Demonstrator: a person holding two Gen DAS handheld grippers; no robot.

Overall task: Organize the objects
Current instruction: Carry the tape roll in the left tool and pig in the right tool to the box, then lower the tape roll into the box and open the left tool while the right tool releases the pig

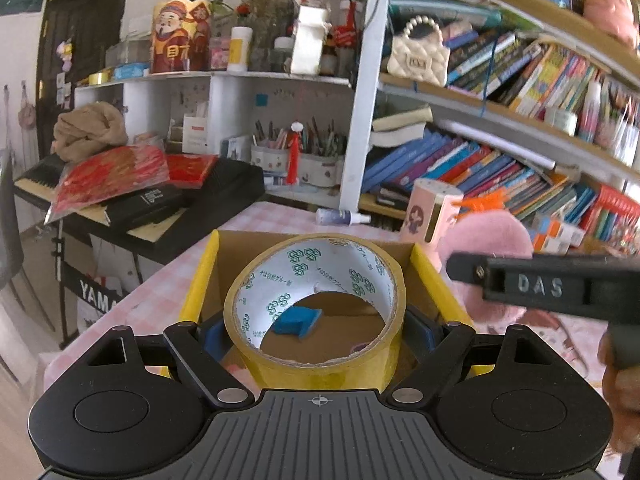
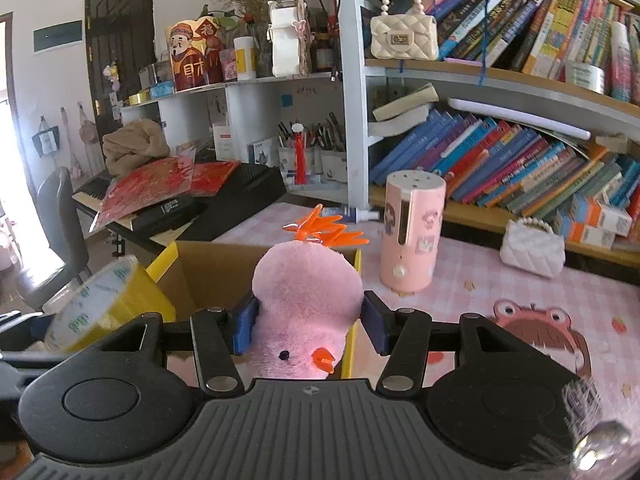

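The left gripper [image 1: 316,330] holds a roll of yellow tape [image 1: 316,308] between its blue fingers [image 1: 212,338], one pad pressed on each side of the roll, which sits tilted with its printed white core facing the camera. The roll hangs over the open cardboard box [image 1: 424,276] with yellow flaps, which stands on the pink checked worktop [image 1: 160,292] near its left edge. Through the core a small blue object [image 1: 298,320] shows, lying on the box floor.

The right gripper [image 2: 308,322] clamps a pink plush chick [image 2: 306,300] between its fingers [image 2: 246,322], the pads sunk into the fluff on both sides. The toy is upside down toward the camera: beak and eye nearest, orange feet pointing away, above the right wall of the same box [image 2: 208,268]. The tape roll [image 2: 104,300] appears at the left of this view, over the box's left side.

On the worktop beyond the box stand a pink cylindrical container [image 2: 412,236] and, farther right near the bookshelf edge, a white quilted purse [image 2: 532,250].
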